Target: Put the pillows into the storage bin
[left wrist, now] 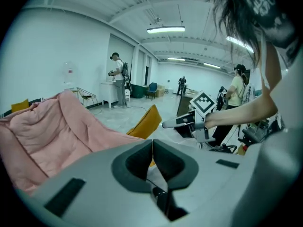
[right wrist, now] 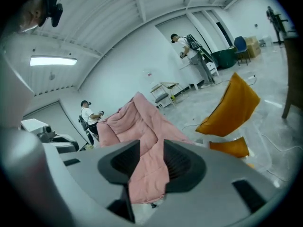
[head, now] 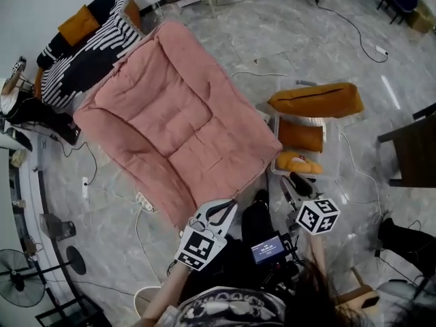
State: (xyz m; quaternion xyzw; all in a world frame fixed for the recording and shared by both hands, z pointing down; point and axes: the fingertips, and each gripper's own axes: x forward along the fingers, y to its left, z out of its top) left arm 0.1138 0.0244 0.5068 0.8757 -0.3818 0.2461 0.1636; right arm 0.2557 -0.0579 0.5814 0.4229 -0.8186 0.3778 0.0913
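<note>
Bin (head: pixel 332 152) partly behind orange pillow (head: pixel 317 99)

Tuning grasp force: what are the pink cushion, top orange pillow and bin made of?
Pink cushion: soft quilted fabric, matte, puffy stitched panels.
Orange pillow: cloth, matte; a dark seam or zip runs along it.
Bin: probably clear plastic; its walls look see-through.
</note>
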